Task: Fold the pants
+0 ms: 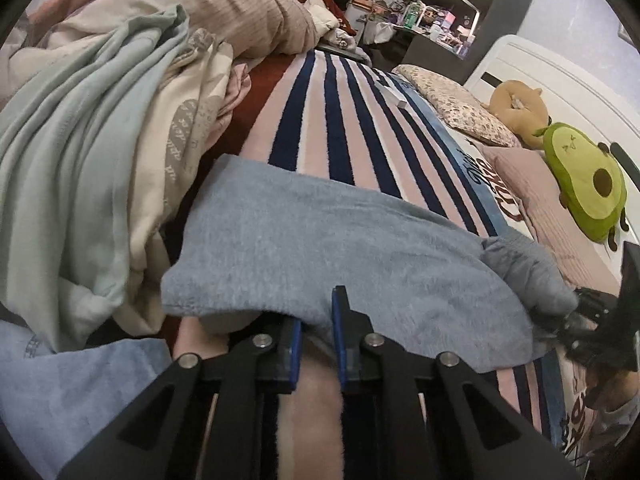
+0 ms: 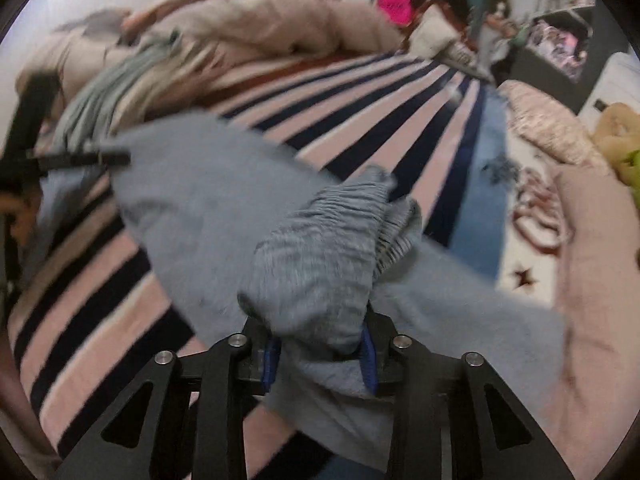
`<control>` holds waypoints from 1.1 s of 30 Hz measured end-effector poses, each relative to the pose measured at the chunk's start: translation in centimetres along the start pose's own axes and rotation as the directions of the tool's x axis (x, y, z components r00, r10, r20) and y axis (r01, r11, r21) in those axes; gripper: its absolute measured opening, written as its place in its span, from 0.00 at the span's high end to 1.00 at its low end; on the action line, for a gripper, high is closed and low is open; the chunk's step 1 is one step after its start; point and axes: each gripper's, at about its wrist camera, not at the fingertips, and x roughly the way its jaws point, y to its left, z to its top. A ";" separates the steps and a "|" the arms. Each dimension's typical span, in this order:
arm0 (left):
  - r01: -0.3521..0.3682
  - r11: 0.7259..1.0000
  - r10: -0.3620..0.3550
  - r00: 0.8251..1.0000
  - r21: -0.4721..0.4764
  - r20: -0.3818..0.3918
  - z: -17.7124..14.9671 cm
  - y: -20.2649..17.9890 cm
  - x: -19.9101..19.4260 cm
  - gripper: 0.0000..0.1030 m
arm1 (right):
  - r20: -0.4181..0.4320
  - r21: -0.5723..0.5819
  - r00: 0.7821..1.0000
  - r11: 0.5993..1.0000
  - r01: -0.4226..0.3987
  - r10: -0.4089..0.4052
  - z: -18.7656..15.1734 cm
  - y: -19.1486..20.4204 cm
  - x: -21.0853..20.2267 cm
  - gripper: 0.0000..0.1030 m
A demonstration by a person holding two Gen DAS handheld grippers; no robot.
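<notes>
Grey fleece pants (image 1: 320, 248) lie across a striped pink, white and navy blanket (image 1: 340, 120) on a bed. My left gripper (image 1: 318, 320) is shut on the near edge of the pants, the cloth pinched between its blue pads. My right gripper (image 2: 320, 356) is shut on the bunched, ribbed waistband end (image 2: 332, 248) and holds it lifted over the rest of the pants (image 2: 208, 200). The right gripper also shows in the left wrist view (image 1: 580, 320) at the pants' right end. The left gripper shows in the right wrist view (image 2: 76, 158) at the far left edge of the pants.
A heap of clothes and quilts (image 1: 100, 140) lies along the left of the bed. Pillows (image 1: 460, 104), a brown plush (image 1: 516, 108) and an avocado plush (image 1: 588, 184) lie at the right by the white headboard (image 1: 560, 80). Cluttered shelves (image 1: 452, 0) stand behind.
</notes>
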 end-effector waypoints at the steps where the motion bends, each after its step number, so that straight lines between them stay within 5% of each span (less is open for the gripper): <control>1: -0.003 1.000 0.003 1.000 0.009 0.002 -0.1 0.0 -0.3 0.85 | -0.005 -0.016 1.000 1.000 -0.009 0.009 -0.2 0.7 0.1 0.65; 3: -0.042 0.998 0.041 0.999 0.041 0.026 -0.1 -0.7 -1.1 0.50 | 0.018 -0.020 0.996 0.996 -0.092 0.092 -0.7 1.0 -0.8 0.41; 4: -0.058 0.997 0.055 0.997 0.056 0.050 -0.2 -1.0 -1.8 0.43 | 0.032 -0.012 0.992 0.992 -0.126 0.126 -0.8 1.1 -1.3 0.39; 8: -0.079 0.988 0.062 0.990 0.130 0.128 0.0 -3.2 -5.1 0.31 | 0.078 0.008 0.988 0.991 -0.136 0.135 -1.3 0.5 -4.0 0.40; 15: 0.185 0.968 -0.192 0.981 0.170 0.025 -0.4 -9.7 -3.5 0.21 | 0.157 0.077 0.986 0.994 -0.074 0.061 -3.3 -1.9 -8.2 0.38; 23: 0.301 0.935 -0.293 0.954 0.186 -0.070 -0.2 -17.8 3.2 0.20 | 0.187 0.116 0.970 0.984 0.135 -0.155 -5.9 -6.6 -9.0 0.37; 28: 0.291 0.944 -0.285 0.956 0.156 -0.063 -0.1 -18.4 4.9 0.22 | 0.136 0.153 0.986 0.986 0.071 -0.092 -7.4 -9.1 -7.5 0.42; 30: 0.213 0.961 -0.202 0.976 0.178 -0.079 -0.6 -18.1 5.4 0.45 | 0.097 0.146 0.992 0.987 0.068 -0.083 -8.7 -9.1 -6.5 0.58; 33: 0.183 0.969 -0.163 0.978 0.165 -0.131 -1.9 -16.7 6.0 0.55 | 0.078 0.148 0.996 0.988 0.031 -0.043 -10.5 -8.7 -5.9 0.62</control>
